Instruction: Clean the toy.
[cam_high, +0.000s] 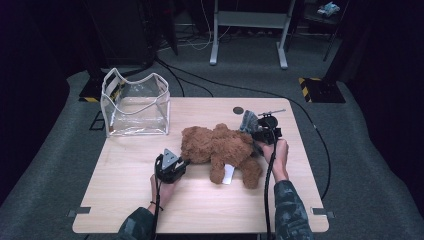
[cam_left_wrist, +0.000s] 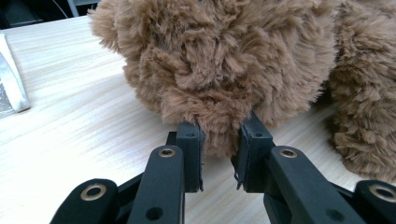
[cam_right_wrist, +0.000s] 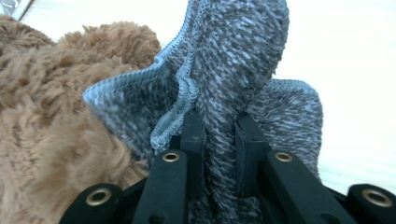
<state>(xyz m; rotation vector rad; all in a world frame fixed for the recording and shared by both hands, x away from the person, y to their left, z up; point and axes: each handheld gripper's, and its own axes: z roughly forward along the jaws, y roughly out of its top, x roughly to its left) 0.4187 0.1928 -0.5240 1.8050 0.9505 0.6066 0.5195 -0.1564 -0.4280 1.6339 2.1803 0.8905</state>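
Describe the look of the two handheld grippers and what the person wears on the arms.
Both the left gripper and the right gripper are black, each with two flat black jaws on bars studded with brass-ringed holes. A grey three-cornered plate tops the left one. A black cable trails from each. The sleeves are camouflage-patterned.

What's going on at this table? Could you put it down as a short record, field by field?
surface: wooden table
main thing: brown teddy bear lying on the table
left gripper: jaws closed on a tuft of the bear's fur
right gripper: jaws closed on a grey knitted cloth beside the bear
cloth: pinched into an upright fold, blue stitched edge
also there: clear plastic bag standing open at the far left corner
person: a hand behind each gripper, camouflage sleeves
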